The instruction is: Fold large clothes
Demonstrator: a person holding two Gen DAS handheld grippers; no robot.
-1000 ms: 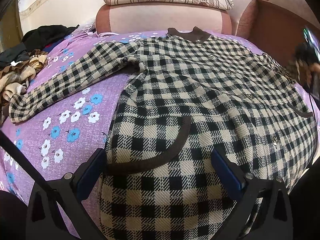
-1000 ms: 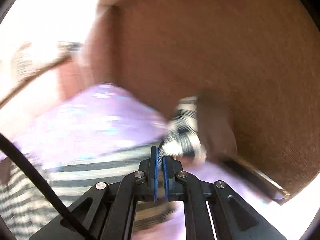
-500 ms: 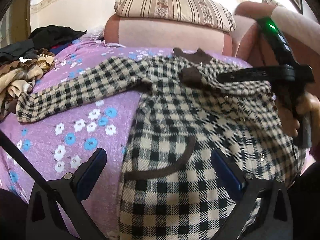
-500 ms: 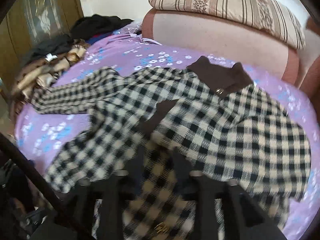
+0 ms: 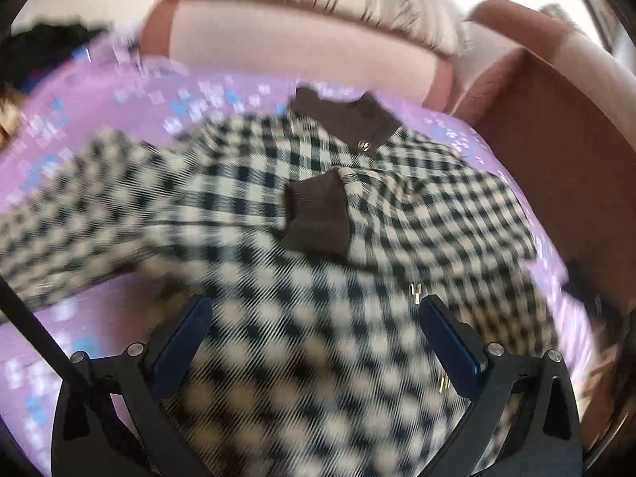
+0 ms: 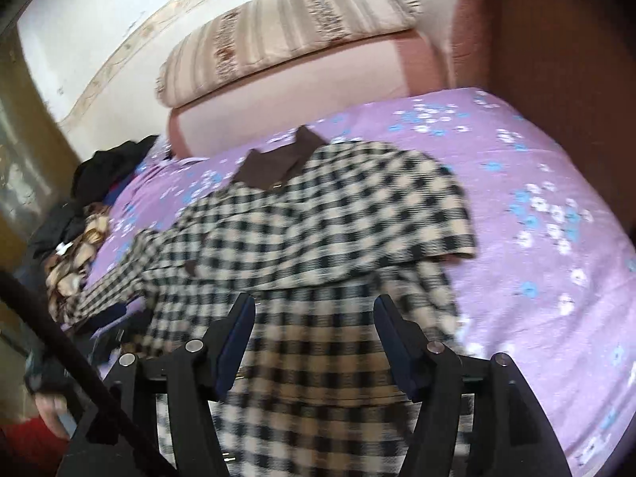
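Note:
A black-and-cream checked coat with a brown collar lies spread on a purple flowered sheet. Its right sleeve is folded across the chest, with the brown cuff lying near the middle. The other sleeve stretches out to the left. The coat also shows in the right wrist view. My left gripper is open and empty above the coat's lower part. My right gripper is open and empty above the coat's lower right part. Both views are blurred.
A pink sofa back with a striped cushion stands behind the sheet, and a brown armrest rises at the right. A heap of dark and brown clothes lies at the left edge.
My right gripper carried the right sleeve across the coat, let go of it and opened. The cuff now lies on the chest. My left gripper moved forward over the coat.

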